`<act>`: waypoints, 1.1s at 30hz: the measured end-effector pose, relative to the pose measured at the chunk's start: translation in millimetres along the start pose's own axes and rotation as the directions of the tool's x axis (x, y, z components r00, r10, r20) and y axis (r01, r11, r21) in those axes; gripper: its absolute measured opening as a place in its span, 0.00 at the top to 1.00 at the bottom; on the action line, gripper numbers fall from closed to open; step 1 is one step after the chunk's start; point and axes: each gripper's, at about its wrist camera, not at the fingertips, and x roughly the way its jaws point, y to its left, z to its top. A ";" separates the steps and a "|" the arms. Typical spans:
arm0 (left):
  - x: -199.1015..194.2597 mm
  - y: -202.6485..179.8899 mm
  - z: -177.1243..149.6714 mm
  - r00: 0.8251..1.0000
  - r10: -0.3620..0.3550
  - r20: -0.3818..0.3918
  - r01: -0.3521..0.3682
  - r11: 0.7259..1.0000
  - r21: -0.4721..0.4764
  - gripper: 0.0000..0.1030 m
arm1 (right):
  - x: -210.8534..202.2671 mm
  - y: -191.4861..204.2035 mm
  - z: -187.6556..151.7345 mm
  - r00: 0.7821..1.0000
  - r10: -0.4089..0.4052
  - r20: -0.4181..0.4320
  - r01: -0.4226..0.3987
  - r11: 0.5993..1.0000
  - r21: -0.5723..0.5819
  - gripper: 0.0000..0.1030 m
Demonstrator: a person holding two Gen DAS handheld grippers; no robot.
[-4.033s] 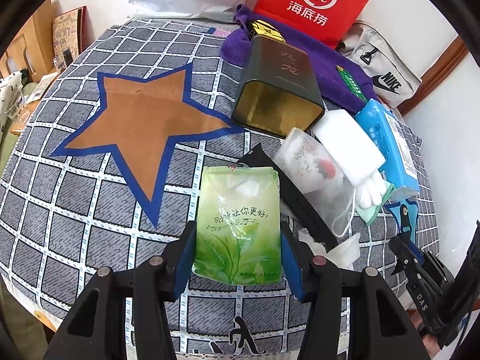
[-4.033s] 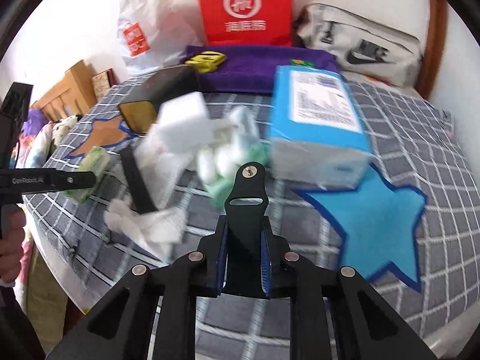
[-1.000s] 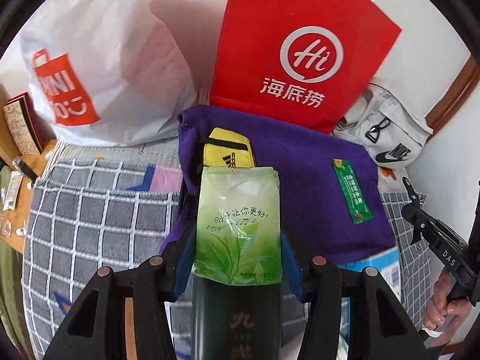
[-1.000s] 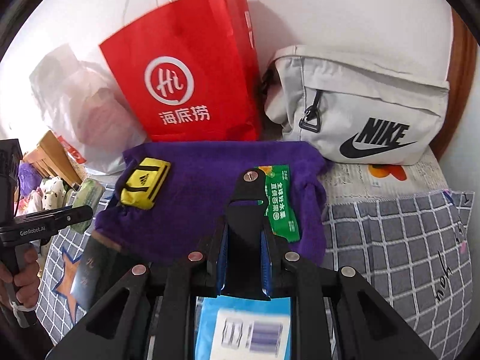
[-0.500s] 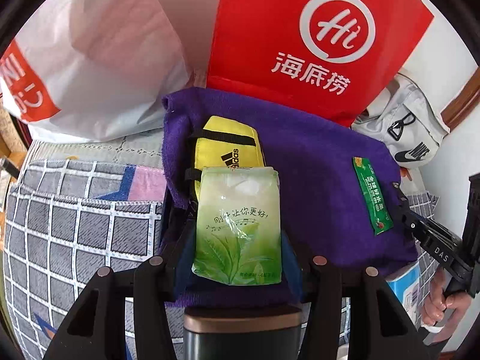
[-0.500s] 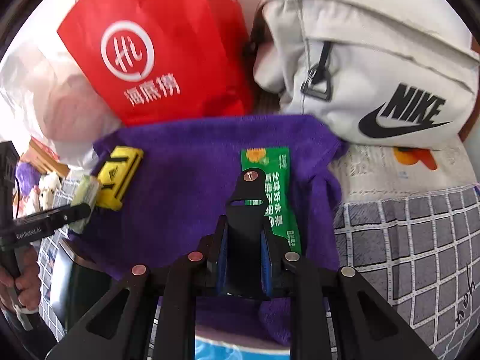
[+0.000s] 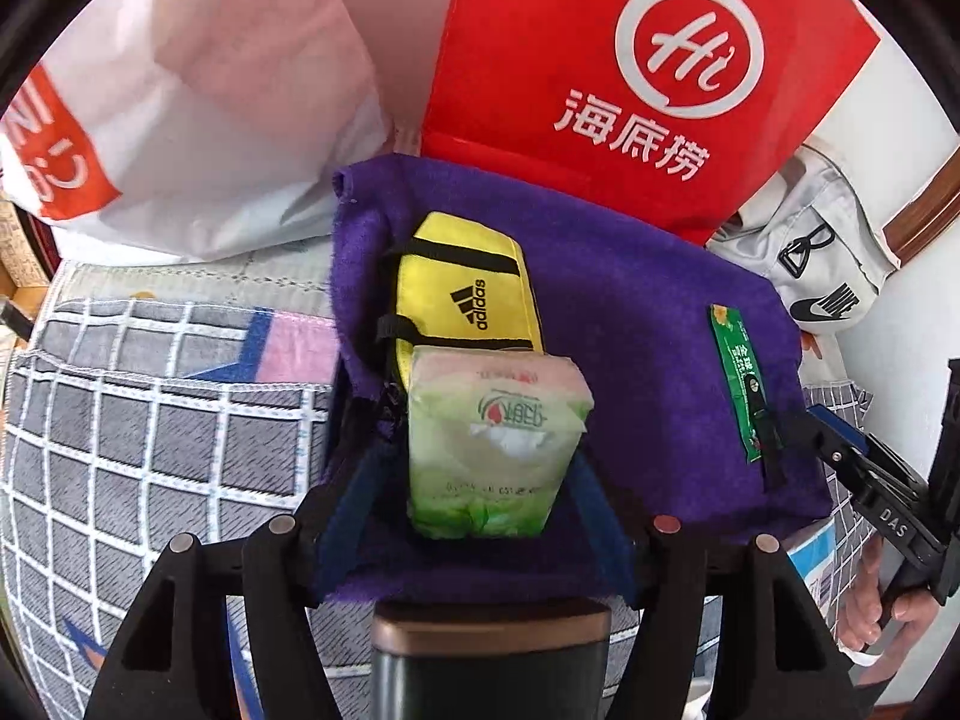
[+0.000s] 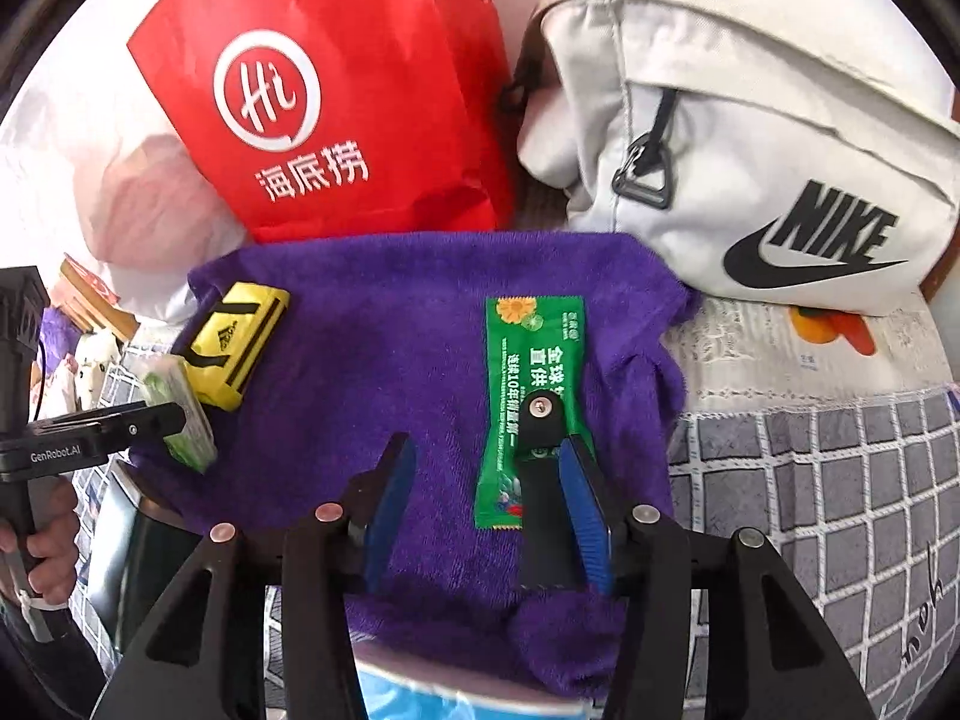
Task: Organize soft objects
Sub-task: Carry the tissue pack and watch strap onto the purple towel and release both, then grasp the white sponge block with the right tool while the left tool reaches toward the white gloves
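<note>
**Both grippers spread over the purple towel**

The left gripper (image 7: 480, 492) has its blue-padded fingers parted, and the green tissue pack (image 7: 495, 450) sits between them without either pad pressing it. The pack rests on the purple towel (image 7: 630, 324), tipped up on one end, its far edge against the yellow Adidas pouch (image 7: 465, 294).

The right gripper (image 8: 489, 504) is spread wide too. A black strap (image 8: 543, 480) lies along the inside of its right finger, across the lower half of a green sachet (image 8: 528, 372) that lies flat on the towel; the other finger stands clear of it.

A red Haidilao paper bag (image 8: 336, 96) and a white Nike bag (image 8: 750, 138) stand behind the towel, which lies on a grey checked bedspread (image 7: 150, 420). A dark tin (image 7: 489, 660) is at the near edge.
</note>
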 end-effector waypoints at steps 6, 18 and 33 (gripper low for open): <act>-27.5 3.1 -11.7 0.999 0.029 0.022 -0.029 0.999 -0.019 0.31 | -33.6 17.1 -13.0 0.999 0.013 0.033 -0.012 1.000 -0.017 0.52; -82.2 14.1 -69.0 0.997 0.060 0.051 -0.060 0.998 -0.009 0.31 | -80.7 85.6 -92.0 0.992 0.129 -0.010 -0.129 0.983 -0.134 0.47; -117.2 49.0 -154.1 0.996 0.070 0.050 -0.068 0.997 -0.039 0.31 | -52.5 160.3 -158.0 0.994 0.080 -0.079 -0.101 0.945 -0.312 0.52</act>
